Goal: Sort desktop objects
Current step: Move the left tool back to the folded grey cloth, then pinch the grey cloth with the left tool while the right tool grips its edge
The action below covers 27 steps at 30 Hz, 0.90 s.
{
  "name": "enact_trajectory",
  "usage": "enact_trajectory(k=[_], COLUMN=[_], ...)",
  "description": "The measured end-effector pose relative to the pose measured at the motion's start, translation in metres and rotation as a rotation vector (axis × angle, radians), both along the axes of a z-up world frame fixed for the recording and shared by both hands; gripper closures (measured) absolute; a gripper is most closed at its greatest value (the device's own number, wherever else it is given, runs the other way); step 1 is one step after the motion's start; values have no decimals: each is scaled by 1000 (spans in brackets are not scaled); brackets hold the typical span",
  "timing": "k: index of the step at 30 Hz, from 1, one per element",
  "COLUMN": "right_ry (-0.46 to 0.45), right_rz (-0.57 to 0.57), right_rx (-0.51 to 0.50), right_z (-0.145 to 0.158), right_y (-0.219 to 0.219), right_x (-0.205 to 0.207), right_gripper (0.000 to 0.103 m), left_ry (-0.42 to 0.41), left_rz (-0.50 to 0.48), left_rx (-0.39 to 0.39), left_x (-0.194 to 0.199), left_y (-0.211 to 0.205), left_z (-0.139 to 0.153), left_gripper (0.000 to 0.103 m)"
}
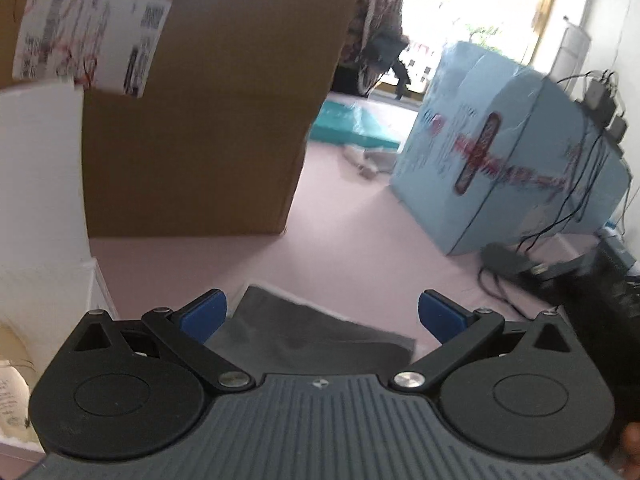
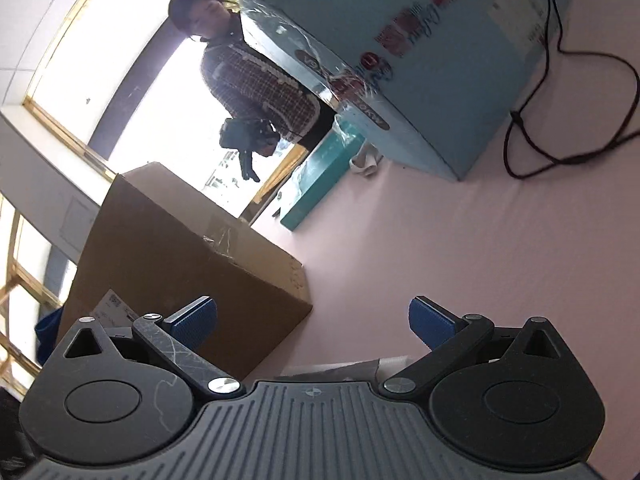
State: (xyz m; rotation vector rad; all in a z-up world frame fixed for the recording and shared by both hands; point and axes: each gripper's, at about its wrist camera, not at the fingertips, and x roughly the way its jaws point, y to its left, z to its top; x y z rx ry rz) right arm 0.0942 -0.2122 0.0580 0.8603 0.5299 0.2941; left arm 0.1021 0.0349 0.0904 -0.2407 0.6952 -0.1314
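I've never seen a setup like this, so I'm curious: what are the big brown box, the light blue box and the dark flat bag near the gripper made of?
Brown box: cardboard by its look, matte tan, with a paper label stuck on.
Light blue box: probably printed card; shiny clear tape crosses it.
Dark flat bag: seemingly thin grey plastic film, slightly glossy, lying under the open left gripper.

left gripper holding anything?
No: the left gripper is open, its blue pads spread apart above a dark sheet.
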Motion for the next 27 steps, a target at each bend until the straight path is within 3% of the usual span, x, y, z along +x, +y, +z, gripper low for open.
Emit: enact_trajectory(k=[4, 11, 20, 27], right_ry=[3, 32, 142, 180], right_rz=[95, 211, 202, 224], right_rx=[49, 23, -30, -8], right_z=[-5, -14, -32, -44], right_y=[5, 23, 29, 30], right_x=[2, 6, 14, 19], right_gripper=[0, 0, 5, 20], left_ry=[67, 106, 159, 177], left_rz=[-22, 16, 25, 4], left_rx=[-15, 29, 86, 148], left_x=[10, 16, 23, 22], left_y=[0, 3, 5, 1], left_z=[-15, -31, -47, -52], left_gripper=[0, 0, 0, 0])
